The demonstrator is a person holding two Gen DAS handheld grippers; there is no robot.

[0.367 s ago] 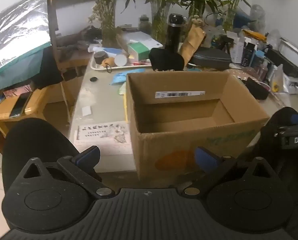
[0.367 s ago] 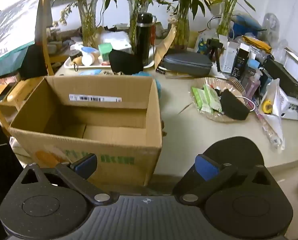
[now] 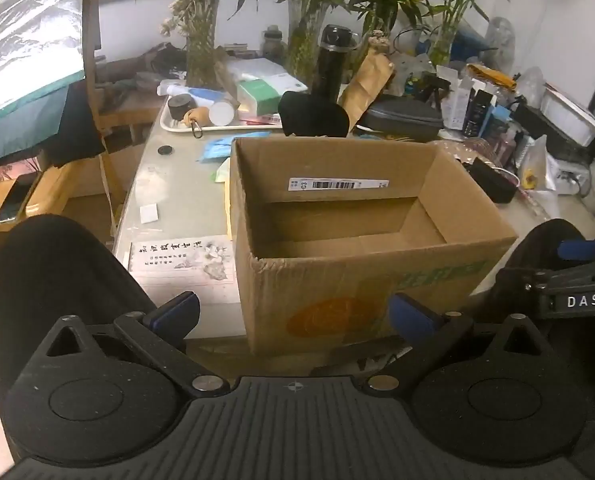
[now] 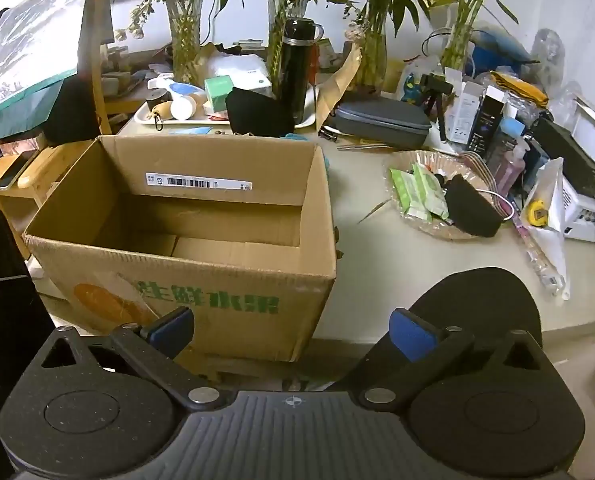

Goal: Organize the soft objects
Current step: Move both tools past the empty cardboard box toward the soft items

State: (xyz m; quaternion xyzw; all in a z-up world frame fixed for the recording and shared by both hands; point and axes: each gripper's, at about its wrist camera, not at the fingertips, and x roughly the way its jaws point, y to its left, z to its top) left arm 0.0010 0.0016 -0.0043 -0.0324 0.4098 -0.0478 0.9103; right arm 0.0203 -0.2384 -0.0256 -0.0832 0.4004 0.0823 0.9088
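While both grippers hang wide apart and empty at the desk's near edge, an open cardboard box (image 3: 361, 276) sits upright on the cluttered table (image 4: 397, 256), its mouth facing up and its long axis running left to right across the desk. Left gripper (image 3: 293, 314) and right gripper (image 4: 291, 332) point at the box's front wall. A black soft pouch (image 4: 471, 210) lies tilted in a shallow dish (image 4: 425, 224) right of the box; another black pouch (image 4: 259, 112) lies behind it.

A pale surface (image 4: 397, 256) carries an open, empty cardboard box (image 4: 201, 248) near its front edge. Behind the box stand a white tray (image 4: 145, 118), a grey zip case (image 4: 381, 122) and glass vases of bamboo (image 4: 371, 60); to the right sits a shallow dish (image 4: 421, 160) of green packets.
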